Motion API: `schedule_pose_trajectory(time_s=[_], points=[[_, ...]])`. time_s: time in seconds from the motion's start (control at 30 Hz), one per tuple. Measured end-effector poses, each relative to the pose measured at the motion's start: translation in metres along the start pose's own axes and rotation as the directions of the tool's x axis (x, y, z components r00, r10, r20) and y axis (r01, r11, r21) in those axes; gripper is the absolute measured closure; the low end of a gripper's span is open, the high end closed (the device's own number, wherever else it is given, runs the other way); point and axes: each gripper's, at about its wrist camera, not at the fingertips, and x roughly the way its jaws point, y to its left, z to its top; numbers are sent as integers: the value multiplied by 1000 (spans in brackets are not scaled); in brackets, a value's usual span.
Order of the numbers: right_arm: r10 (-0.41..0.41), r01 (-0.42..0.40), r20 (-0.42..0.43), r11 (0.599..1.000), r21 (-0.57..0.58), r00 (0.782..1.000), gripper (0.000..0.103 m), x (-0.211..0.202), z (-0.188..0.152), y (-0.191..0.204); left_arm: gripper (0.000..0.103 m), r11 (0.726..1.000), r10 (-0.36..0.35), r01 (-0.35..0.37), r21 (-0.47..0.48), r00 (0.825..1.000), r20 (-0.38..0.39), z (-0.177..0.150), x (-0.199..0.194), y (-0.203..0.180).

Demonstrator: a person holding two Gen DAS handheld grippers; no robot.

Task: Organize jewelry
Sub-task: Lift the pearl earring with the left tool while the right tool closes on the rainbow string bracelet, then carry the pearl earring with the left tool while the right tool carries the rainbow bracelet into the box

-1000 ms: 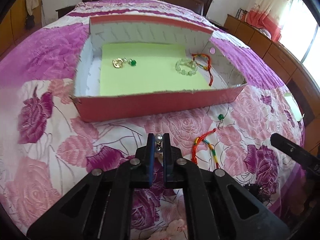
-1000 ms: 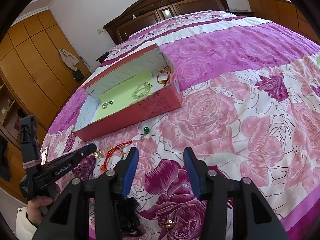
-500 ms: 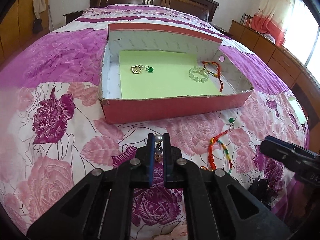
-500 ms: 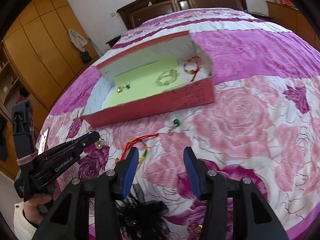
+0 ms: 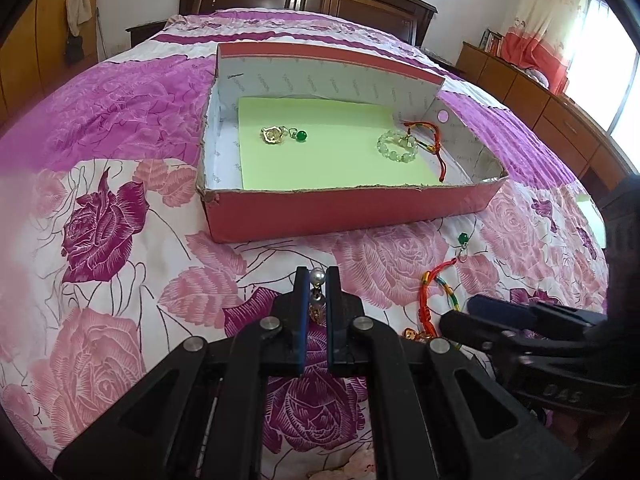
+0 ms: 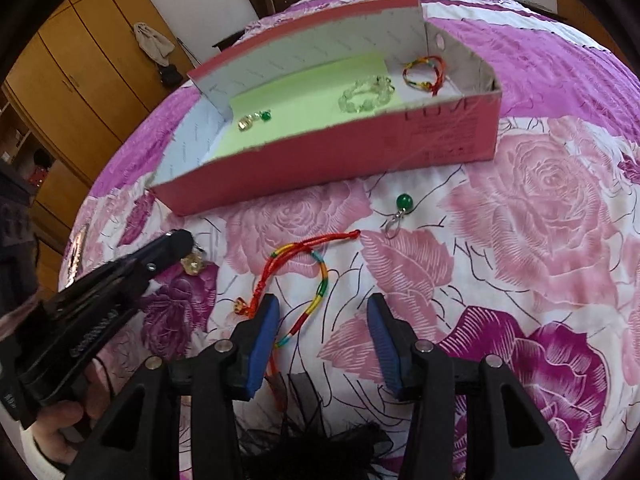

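— Where is the jewelry?

— Some lies in the red box (image 5: 344, 212) on the bed (image 5: 100, 128): a gold pendant with a green bead (image 5: 280, 135) toward its left end, a pale bead bracelet (image 5: 398, 148) and a red cord bracelet (image 5: 430, 142) toward its right end. On the bedspread, near the box's front wall, lie a green bead earring (image 6: 400, 210) and a multicoloured cord bracelet (image 6: 308, 276).

— And the grippers?

— The left hand-held gripper (image 5: 318, 280) is clenched on a pearl earring (image 5: 318, 277). The right hand-held gripper (image 6: 322, 316) is released, jaws apart, just over the cord bracelet's near end.
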Motion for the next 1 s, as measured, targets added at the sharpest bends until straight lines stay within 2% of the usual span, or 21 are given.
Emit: schedule_pose_trajectory(time_s=[0.2, 0.37, 0.43, 0.53, 0.73, 1.0], points=[[-30, 30, 22, 999, -12, 999, 56, 10, -4, 4, 103, 1000, -7, 7, -1, 1000, -2, -1, 1, 0], [-69, 71, 41, 997, -33, 997, 78, 11, -4, 5, 103, 1000, -4, 4, 2, 1000, -2, -2, 1, -1], [-77, 78, 53, 996, -31, 996, 92, 10, -5, 3, 103, 1000, -5, 5, 1, 1000, -3, -1, 2, -1], [-60, 61, 68, 998, -10, 996, 96, 4, -6, -4, 103, 1000, -5, 5, -1, 1000, 2, -2, -1, -1], [-10, 8, 118, 1000, 14, 993, 98, -17, -11, -13, 103, 1000, -9, 9, -4, 1000, 29, -1, -13, -2], [3, -2, 220, 1000, -4, 976, 98, -51, -17, -15, 103, 1000, -8, 8, 1, 997, 75, 0, -31, -7]])
